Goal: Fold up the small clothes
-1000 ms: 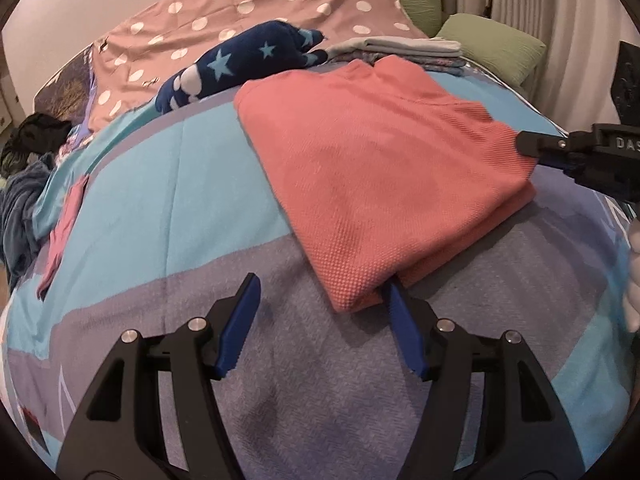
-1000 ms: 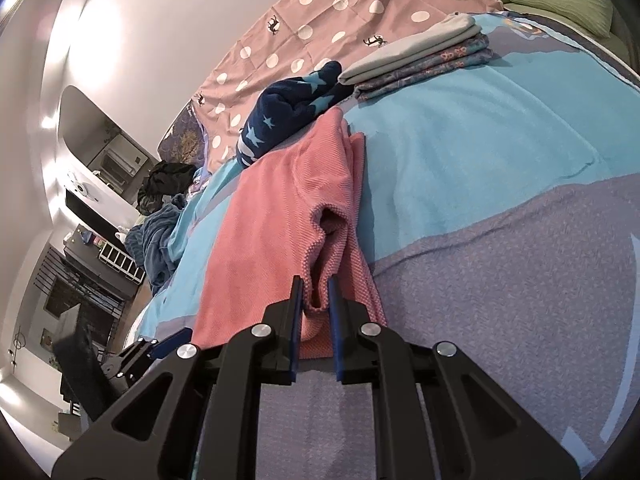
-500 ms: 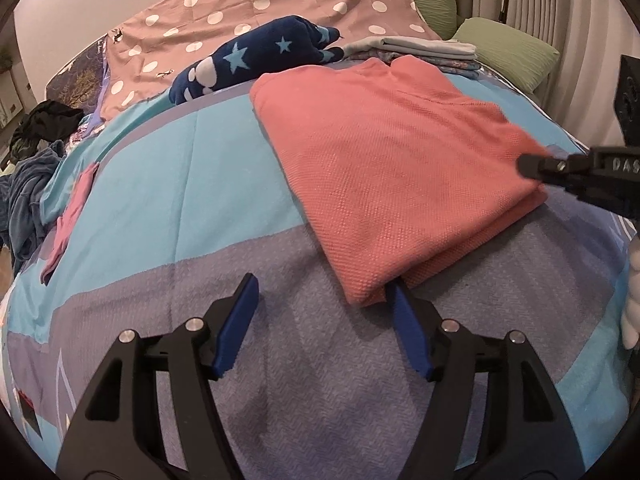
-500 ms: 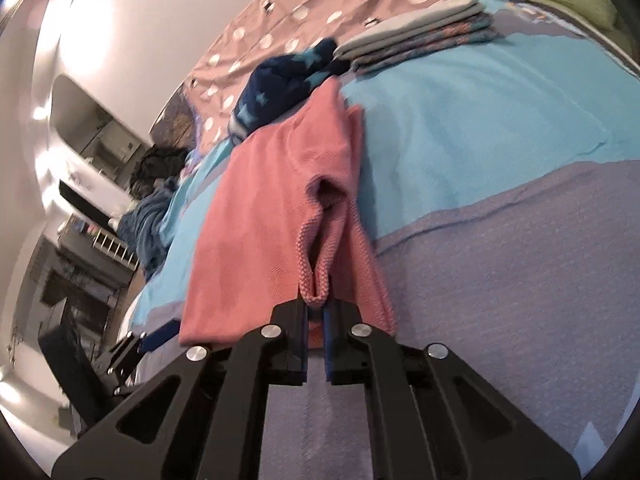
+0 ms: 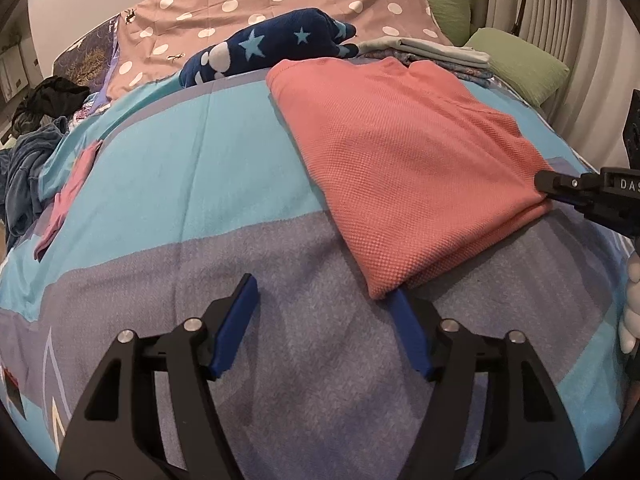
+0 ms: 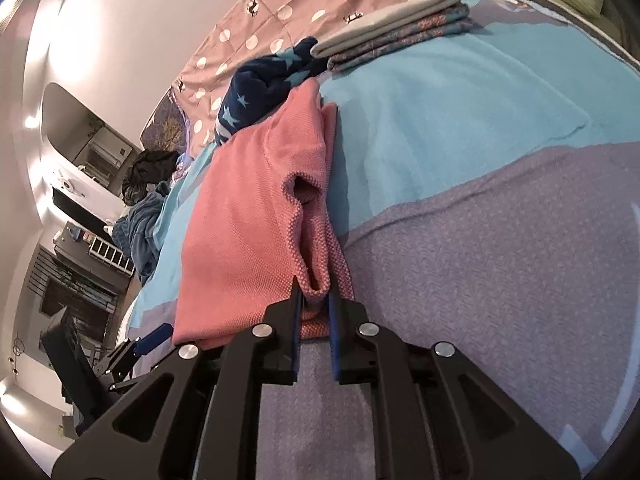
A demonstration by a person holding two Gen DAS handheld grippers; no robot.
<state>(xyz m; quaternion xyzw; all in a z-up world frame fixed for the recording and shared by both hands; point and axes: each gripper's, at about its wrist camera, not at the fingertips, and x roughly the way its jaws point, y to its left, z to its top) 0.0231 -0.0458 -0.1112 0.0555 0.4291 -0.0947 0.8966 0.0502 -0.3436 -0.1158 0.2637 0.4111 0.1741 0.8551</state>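
Note:
A pink knit garment (image 5: 400,160) lies folded on the blue and grey bedspread (image 5: 180,160). My left gripper (image 5: 322,288) sits at its near corner with the jaws closing. The corner drapes over the right-hand finger (image 5: 404,328) and nothing is pressed between the pads. My right gripper (image 6: 316,300) holds a raised fold of the garment (image 6: 240,208) at its side edge. Its jaws are opening slightly, with the fold still pinched between them. Each gripper shows in the other's view: the right gripper (image 5: 560,188) and the left gripper (image 6: 154,336).
A navy star-patterned fleece (image 5: 272,48) and a stack of folded clothes (image 5: 432,50) lie beyond the garment. Green pillows (image 5: 520,64) are at the far right. A small pink cloth (image 5: 68,192) lies near the left bed edge, beside a dark clothes pile (image 5: 24,152).
The right jaws pinched the fold tight, then parted a little. The left jaws narrowed slightly, and the garment's corner now lies over the left gripper's right-hand finger.

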